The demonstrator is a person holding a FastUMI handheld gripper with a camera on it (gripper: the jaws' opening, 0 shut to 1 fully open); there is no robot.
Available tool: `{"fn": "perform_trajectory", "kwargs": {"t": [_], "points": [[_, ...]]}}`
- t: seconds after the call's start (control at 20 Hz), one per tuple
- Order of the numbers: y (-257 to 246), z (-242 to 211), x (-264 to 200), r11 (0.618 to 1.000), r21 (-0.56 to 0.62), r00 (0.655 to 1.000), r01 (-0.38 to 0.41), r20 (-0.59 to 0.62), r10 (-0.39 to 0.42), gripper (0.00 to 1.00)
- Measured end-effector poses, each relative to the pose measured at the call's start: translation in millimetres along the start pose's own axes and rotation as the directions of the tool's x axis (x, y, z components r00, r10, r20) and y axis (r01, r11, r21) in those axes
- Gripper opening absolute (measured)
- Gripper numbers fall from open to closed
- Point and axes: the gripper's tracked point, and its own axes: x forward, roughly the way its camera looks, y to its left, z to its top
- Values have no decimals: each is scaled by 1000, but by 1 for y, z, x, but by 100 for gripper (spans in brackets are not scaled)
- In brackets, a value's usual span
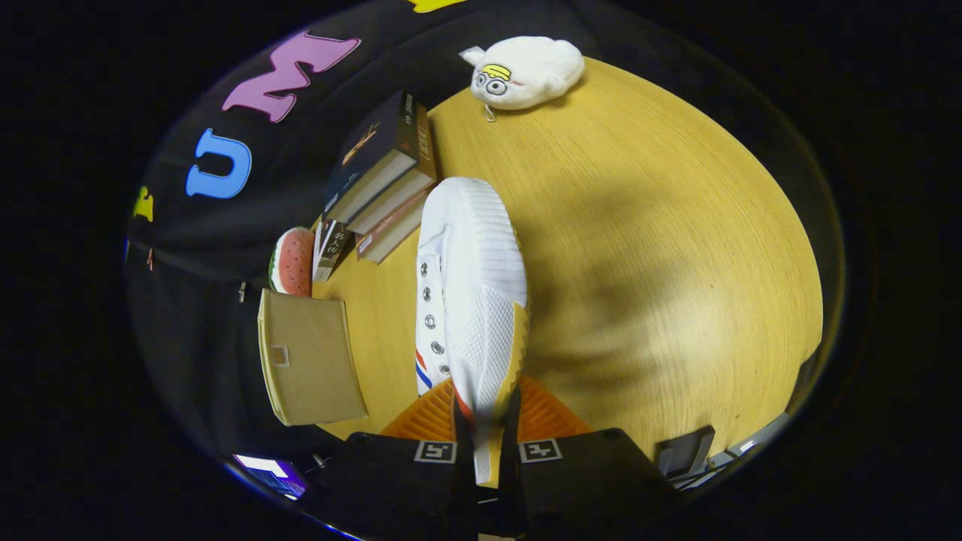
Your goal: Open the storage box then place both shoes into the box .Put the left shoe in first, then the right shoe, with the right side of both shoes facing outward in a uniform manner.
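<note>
Gripper view: your claw [487,421] is pinched on the heel end of the white shoe [472,285], both fingers pressing its sole edge, and the shoe's long axis runs straight out from the fingers toward 12 o'clock, toe pointing at the plush toy [526,71]. Storage box [308,357] sits at about 9 to 10 o'clock from the shoe, near the stacked books [383,180]. Judged from this, you will need to swing the toe leftward to line up with the box.

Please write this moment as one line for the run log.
gripper: shut on white shoe | shoe: lifted over table | storage box: beside shoe
</note>
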Motion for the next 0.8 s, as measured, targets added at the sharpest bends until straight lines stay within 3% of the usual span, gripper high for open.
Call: {"fn": "perform_trajectory", "kwargs": {"t": [0.5,0.8], "points": [[126,-9,-46,993,-108,996,-40,70,48,16],[228,-31,-46,981,-158,989,-109,80,123,15]]}}
